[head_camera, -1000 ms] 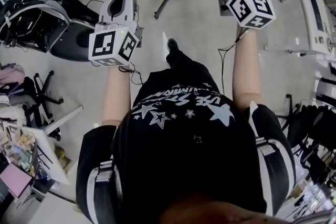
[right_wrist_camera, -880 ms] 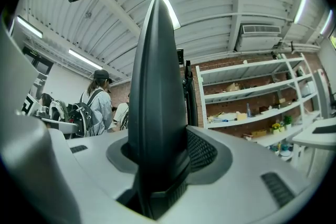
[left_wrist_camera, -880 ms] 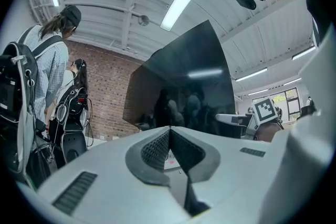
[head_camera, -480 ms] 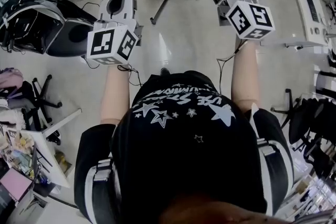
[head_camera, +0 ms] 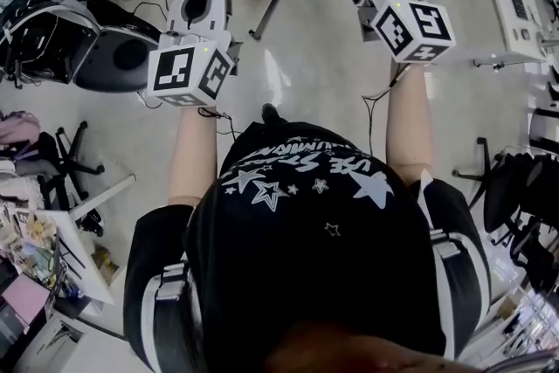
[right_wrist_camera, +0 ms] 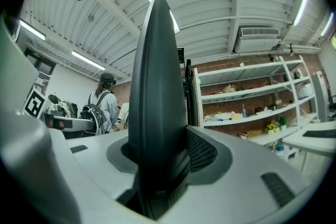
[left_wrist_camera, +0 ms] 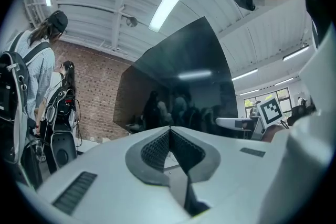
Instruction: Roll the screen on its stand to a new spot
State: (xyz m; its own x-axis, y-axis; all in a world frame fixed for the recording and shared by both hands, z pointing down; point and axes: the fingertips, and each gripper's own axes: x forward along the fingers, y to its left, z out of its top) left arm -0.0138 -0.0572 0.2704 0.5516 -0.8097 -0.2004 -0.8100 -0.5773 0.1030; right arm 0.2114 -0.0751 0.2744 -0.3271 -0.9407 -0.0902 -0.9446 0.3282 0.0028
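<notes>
The person's shoe [head_camera: 271, 113], stepped well ahead a second ago, is now tucked close under the body, and the floor clutter has shifted. This is likely mid-stride, with the roll under way. The right gripper [right_wrist_camera: 157, 144] clamps the dark edge of the screen [right_wrist_camera: 156, 60]. The left gripper [left_wrist_camera: 169, 136], jaws together and empty, points at the screen's face, near it.

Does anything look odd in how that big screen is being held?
Slightly lopsided: only the right gripper is clamped on the screen, on its thin edge. The left gripper is shut on nothing, just facing its dark surface. Nothing looks damaged or spilled.
</notes>
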